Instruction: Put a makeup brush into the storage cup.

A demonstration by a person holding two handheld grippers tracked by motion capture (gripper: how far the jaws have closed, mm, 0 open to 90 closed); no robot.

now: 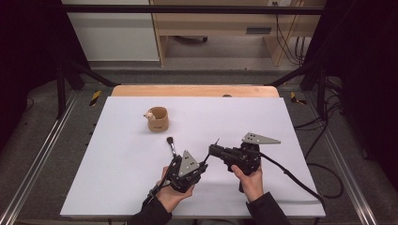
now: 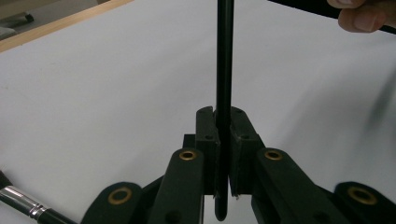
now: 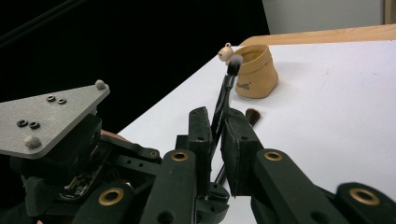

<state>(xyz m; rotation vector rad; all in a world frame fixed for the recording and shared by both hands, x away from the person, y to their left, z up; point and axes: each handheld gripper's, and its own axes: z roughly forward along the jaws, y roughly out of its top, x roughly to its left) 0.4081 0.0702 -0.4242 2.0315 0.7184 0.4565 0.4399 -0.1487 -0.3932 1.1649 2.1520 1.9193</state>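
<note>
Makeup brush (image 1: 213, 146), thin and black-handled, is held up off the white bench (image 1: 263, 117) between the two tools at the near edge. Its long axis runs from the left hand-held gripper (image 1: 201, 166) up and away to the right, bristle end farthest from the person.

In the left gripper view, the left hand-held gripper (image 2: 223, 114) has its jaws pressed together on the brush's handle (image 2: 224, 70). The butt pokes out below the pads and the shaft goes straight up out of the picture. The left hand (image 1: 173, 194) cups that tool from beneath, palm up, with the grey plate on top tilted.

Just beyond, the right hand-held gripper (image 1: 211, 150) lies roughly level and points left across the bench, gripped from behind by the right hand (image 1: 251, 180). In the right gripper view its jaws (image 3: 217, 116) stand on either side of the brush (image 3: 224, 93), high on the shaft. I cannot tell whether they actually pinch it. The pale-tipped bristles rise above them.

A second brush (image 1: 171, 146) lies flat on the bench just left of the grippers, its dark bristles pointing away.

Farther back, well apart, stands a tan cup (image 1: 158, 119) with a small pale figure on its rim.
</note>
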